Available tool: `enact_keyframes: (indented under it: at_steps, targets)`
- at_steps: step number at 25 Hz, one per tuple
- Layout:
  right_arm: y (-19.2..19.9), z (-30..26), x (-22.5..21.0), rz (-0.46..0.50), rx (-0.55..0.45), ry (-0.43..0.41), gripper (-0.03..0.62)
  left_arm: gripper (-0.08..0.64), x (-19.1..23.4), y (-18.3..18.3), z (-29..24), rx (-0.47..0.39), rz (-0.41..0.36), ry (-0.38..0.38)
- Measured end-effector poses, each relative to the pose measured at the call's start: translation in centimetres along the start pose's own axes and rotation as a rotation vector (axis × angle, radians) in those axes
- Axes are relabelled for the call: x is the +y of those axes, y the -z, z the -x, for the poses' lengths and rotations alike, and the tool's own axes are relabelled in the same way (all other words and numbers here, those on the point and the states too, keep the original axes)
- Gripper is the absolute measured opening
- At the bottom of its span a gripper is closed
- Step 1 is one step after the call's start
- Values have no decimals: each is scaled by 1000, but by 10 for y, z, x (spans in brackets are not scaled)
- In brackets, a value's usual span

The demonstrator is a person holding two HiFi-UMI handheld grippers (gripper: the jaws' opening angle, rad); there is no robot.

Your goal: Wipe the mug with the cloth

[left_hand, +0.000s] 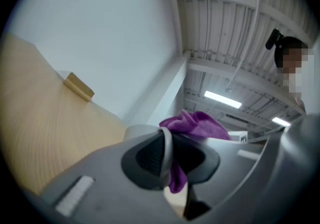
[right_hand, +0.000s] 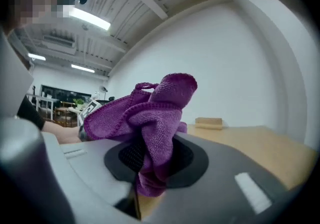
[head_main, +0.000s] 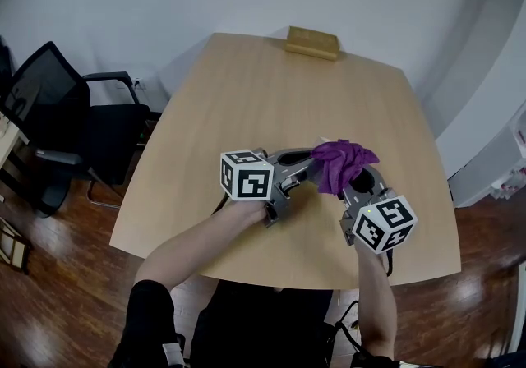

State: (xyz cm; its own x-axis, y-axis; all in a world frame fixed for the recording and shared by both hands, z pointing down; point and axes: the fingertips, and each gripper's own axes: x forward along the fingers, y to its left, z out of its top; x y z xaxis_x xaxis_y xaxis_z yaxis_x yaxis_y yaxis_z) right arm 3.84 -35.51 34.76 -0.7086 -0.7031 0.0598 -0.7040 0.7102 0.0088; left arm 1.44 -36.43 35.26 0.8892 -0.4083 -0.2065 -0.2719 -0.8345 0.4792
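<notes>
Left tool shows, in the left gripper view, its jaws drawn close on a thin pale curved wall that I take for the side of the mug. A tail of the purple cloth hangs through the same gap and more of it bunches above. Beyond lie the wooden table and a small tan block at its far edge. In the right gripper view, the right tool has its jaws clamped on a thick fold of the cloth. The rest of the cloth is heaped over the jaws, and no mug can be made out past it. In the head view, both tools meet nose to nose over the near right part of the table with the cloth wadded between them. The cloth covers the mug almost wholly, and an office chair stands off to the left. By my reading the wipe is under way, since cloth and mug are brought together and both are gripped. How much of the mug is already rubbed the pictures do not tell. What seems left is working the cloth round it and setting both down.
</notes>
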Motion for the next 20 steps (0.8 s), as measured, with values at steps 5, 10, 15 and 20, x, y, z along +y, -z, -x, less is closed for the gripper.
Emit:
enact_keyframes:
  at_steps: [5, 10, 15, 20]
  targets:
    - [-40, 13, -22, -51, -119, 54, 81, 66, -13, -9, -1, -32, -24, 66]
    - [-42, 4, -21, -75, -136, 44, 81, 64, -25, -11, -5, -70, -44, 102]
    - [-4, -2, 21, -151, -65, -82, 81, 57, -26, -39, 8, -164, -13, 112]
    - [22, 11, 14, -200, 20, -93, 81, 54, -34, -59, 23, -233, 15, 223]
